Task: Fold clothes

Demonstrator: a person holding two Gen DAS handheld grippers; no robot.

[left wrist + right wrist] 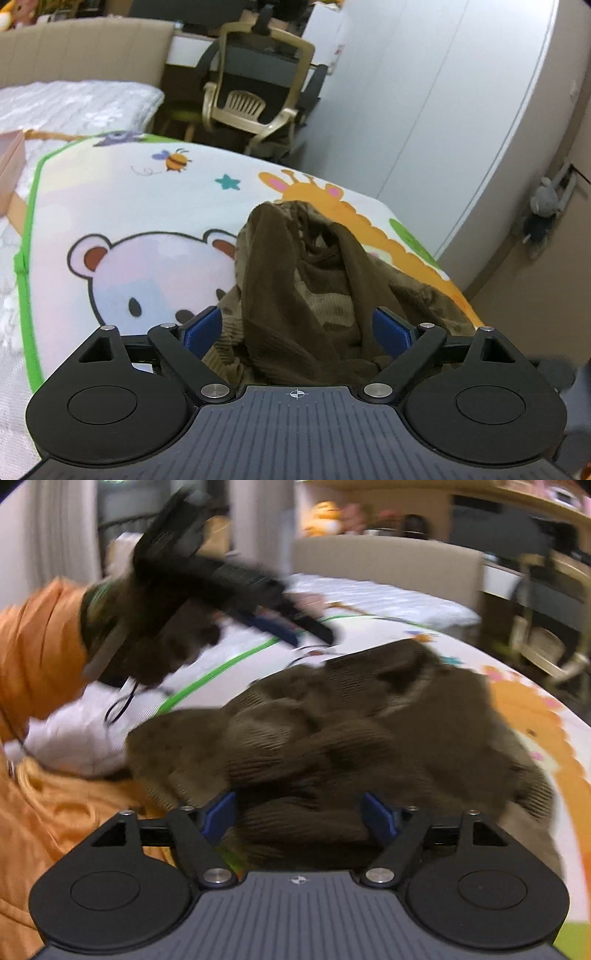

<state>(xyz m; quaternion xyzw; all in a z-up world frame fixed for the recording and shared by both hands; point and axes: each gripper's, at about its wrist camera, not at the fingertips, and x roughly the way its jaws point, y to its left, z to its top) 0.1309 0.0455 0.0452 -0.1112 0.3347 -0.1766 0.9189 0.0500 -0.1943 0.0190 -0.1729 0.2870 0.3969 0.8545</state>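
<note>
The brown garment (351,731) is heaped directly ahead of the right gripper (299,812), jaws apart around it; the left gripper (295,328), likewise spread, is seen upper left, raised.

The bed (66,99) carries everything here: a white quilted cover runs along its far side up to a beige padded headboard (85,48). Spread over the near part lies a cartoon-print blanket (122,192) with a green border, showing a bear's face, a bee, a teal star and an orange giraffe. Directly on this blanket rests a crumpled brown ribbed garment (295,280), bunched into folds, covering part of the bear and the giraffe. In the right wrist view the same garment (332,731) sprawls across the blanket (535,716). A pink box (9,173) sits on the bed at the left edge, just beside the blanket's border.
</note>
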